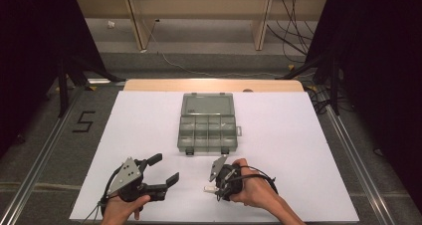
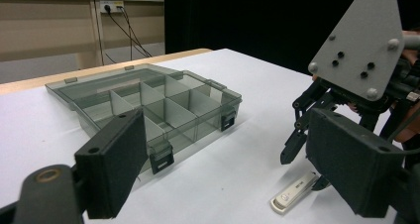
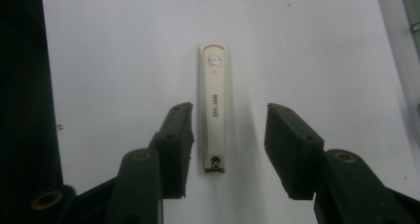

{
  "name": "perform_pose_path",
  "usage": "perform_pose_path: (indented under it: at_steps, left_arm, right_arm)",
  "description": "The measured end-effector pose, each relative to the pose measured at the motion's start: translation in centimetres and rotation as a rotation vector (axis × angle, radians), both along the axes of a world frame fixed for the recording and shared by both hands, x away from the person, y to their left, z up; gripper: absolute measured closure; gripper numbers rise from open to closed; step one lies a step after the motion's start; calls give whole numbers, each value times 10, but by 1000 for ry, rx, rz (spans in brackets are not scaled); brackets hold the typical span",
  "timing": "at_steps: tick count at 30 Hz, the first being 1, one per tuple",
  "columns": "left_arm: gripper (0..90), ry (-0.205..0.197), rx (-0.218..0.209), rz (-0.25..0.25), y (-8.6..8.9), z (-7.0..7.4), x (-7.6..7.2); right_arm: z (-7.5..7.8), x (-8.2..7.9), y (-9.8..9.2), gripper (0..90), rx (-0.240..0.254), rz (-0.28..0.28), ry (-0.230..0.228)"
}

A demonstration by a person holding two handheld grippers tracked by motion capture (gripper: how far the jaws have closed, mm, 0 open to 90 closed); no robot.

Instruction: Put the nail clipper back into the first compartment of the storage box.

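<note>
The cream nail clipper [image 3: 214, 107] lies flat on the white desk [image 1: 298, 150] between the right gripper's [image 3: 228, 135] half-open fingers, untouched; it looks small, light, stiff and smooth, so probably best pinched across its long sides at mid-length.

A grey floor [image 1: 45, 150] surrounded the white counter [image 1: 149, 125]. Black curtains [image 1: 30, 36] hung at both sides. Cables [image 1: 293, 26] trailed beneath a wooden bench [image 1: 199, 6] behind; a "5" [image 1: 83, 121] marked the floor.
</note>
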State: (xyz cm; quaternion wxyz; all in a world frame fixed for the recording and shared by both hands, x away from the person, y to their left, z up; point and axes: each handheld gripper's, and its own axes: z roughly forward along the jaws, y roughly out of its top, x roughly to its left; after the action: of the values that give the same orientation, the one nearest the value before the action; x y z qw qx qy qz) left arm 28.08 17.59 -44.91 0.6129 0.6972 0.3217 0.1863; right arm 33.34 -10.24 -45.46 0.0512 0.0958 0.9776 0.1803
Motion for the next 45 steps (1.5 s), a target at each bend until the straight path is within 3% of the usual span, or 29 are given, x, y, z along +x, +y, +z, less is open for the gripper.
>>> perform_pose_path:
  at_steps: [12, 22, 28, 30, 32, 34, 37, 45]
  left_arm:
    - [160, 0, 0, 0, 0, 0, 0]
    - [160, -5, 4, -6, 0, 0, 0]
    - [160, -1, -1, -1, 0, 0, 0]
    - [160, 1, 0, 1, 0, 0, 0]
    - [160, 1, 1, 0, 0, 0, 0]
    - [160, -7, -1, -10, 0, -1, 1]
    - [160, 1, 3, -1, -1, -1, 0]
    - [160, 5, -6, 4, -1, -1, 1]
  right_arm:
    - [-5, 5, 6, 663, -54, 9, 41]
    - [-5, 6, 8, 771, -64, 8, 84]
    - [-3, 5, 10, 772, -61, 5, 50]
    - [3, 7, 9, 773, -54, 7, 9]
    - [4, 6, 9, 772, -41, -12, 14]
    - [8, 8, 7, 772, -43, 2, -12]
    - [14, 8, 6, 772, -9, -21, 2]
    - [33, 18, 5, 772, 27, -62, -40]
